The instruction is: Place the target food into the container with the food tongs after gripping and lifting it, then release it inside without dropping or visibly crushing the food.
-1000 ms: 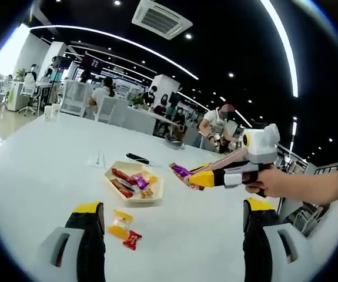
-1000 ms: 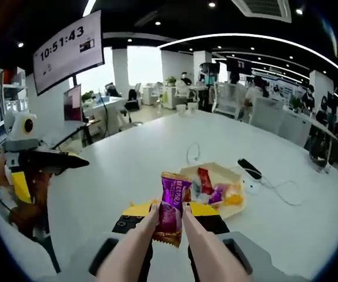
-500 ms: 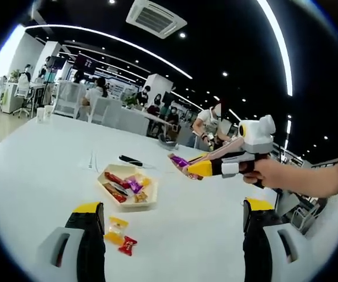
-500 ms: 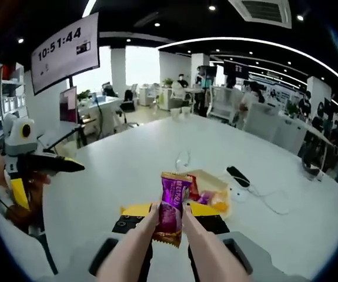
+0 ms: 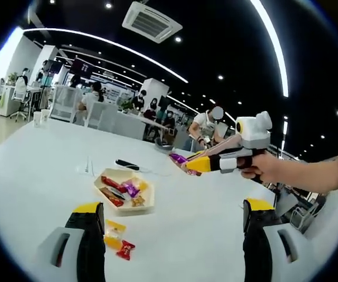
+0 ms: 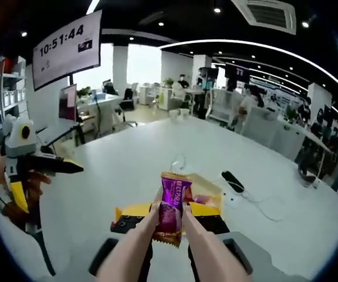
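The right tool carries pink tongs, and these are pinched on a purple candy held upright above the white worktop. The tray of sweets lies just behind the candy, at 1 o'clock. In the left gripper view the left tool is spread wide with nothing between its jaws. The tray sits at 11 o'clock, with two loose sweets at 9 o'clock, beside the jaw.

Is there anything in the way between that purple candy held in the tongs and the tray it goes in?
Nothing visible. The purple candy hangs in the right tongs above the table, with open air down to the tray.
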Demonstrator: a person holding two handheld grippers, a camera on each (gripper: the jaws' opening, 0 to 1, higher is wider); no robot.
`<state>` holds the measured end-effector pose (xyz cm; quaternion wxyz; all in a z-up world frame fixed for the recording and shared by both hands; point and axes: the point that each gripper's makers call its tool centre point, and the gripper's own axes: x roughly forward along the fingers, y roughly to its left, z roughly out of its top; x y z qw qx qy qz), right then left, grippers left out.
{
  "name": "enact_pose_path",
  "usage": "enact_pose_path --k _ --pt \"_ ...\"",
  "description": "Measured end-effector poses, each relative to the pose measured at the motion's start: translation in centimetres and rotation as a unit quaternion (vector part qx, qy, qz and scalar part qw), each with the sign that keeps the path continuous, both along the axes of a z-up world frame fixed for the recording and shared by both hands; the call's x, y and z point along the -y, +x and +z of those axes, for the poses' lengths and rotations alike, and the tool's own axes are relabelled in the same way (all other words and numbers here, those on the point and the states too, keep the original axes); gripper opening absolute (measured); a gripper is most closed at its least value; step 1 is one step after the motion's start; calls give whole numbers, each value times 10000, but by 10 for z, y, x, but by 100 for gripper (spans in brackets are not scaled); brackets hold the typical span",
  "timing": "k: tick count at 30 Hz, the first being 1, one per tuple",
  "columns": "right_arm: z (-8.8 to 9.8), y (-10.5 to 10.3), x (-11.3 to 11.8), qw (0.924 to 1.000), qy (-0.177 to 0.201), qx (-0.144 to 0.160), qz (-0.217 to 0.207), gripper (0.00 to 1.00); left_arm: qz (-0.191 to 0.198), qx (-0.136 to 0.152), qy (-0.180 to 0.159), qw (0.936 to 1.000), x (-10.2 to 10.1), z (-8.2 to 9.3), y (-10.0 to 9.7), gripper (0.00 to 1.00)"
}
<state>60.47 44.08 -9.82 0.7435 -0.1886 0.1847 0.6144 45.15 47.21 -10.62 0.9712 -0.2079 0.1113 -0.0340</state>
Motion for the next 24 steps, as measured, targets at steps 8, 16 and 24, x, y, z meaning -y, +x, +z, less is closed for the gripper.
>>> enact_pose_path --k 8,16,24 --pt "10 13 -9 10000 64 70 8 21 32 -15 47 10000 -9 1 -7 99" --pt "11 13 -15 10000 44 30 18 21 131 -132 37 9998 -11 -1 -24 99" --pt "11 24 -19 9999 -68 100 31 21 -149 -150 86 9997 1 1 -24 99"
